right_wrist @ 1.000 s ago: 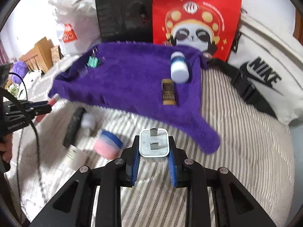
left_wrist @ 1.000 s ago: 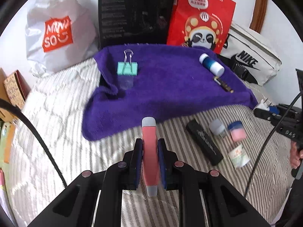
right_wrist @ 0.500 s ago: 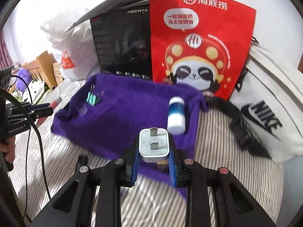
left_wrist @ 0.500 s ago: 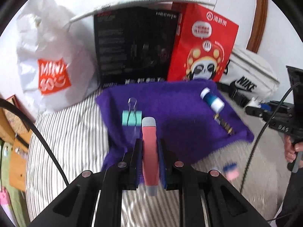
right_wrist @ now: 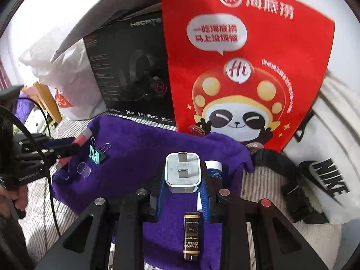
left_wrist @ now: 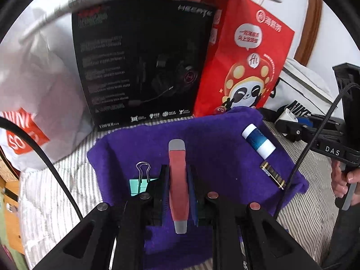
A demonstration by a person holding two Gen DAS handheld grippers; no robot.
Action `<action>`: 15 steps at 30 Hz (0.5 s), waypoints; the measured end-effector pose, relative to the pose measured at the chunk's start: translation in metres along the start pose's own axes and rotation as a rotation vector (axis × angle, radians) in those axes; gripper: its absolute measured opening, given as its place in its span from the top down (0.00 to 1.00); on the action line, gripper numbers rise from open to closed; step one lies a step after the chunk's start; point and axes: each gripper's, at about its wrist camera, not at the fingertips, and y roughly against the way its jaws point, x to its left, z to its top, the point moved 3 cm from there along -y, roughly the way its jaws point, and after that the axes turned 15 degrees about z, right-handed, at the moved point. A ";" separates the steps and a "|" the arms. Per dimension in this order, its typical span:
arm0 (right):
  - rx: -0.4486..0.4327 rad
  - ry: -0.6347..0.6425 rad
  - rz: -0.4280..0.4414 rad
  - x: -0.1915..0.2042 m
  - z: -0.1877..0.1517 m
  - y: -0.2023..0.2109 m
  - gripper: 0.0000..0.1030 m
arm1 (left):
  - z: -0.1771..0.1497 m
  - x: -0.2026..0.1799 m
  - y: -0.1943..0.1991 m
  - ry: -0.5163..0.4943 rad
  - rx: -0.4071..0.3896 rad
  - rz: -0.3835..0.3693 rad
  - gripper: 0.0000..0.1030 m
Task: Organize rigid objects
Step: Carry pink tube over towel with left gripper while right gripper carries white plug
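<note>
The left tongs are clenched on a red-and-grey pen over the purple towel, just beside the green binder clip. The right tongs grip a white plug adapter (prongs up) above the same towel, near the blue-and-white tube and black-and-gold bar.

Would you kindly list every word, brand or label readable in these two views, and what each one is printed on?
"HECATE": black headphone box; its small print is unreadable.
"EDIFIER": same box, lower corner.
"海底捞" and "Hi": red panda bag.
"NIKE": white bag.
"GRAND RESERVE": dark bar wrapper.
"SO", partly cut off: white plastic bag.
"DAS": right gripper body.
</note>
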 end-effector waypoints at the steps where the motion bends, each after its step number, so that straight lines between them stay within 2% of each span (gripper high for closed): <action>1: 0.008 -0.007 0.005 -0.003 -0.001 -0.004 0.74 | -0.001 0.000 -0.004 -0.006 0.007 -0.002 0.84; 11: 0.102 0.010 0.016 -0.019 -0.016 -0.043 0.74 | -0.006 0.008 -0.023 -0.006 0.039 0.005 0.84; 15: 0.121 0.016 0.028 -0.016 -0.016 -0.054 0.74 | -0.004 0.005 -0.024 -0.011 0.038 -0.022 0.84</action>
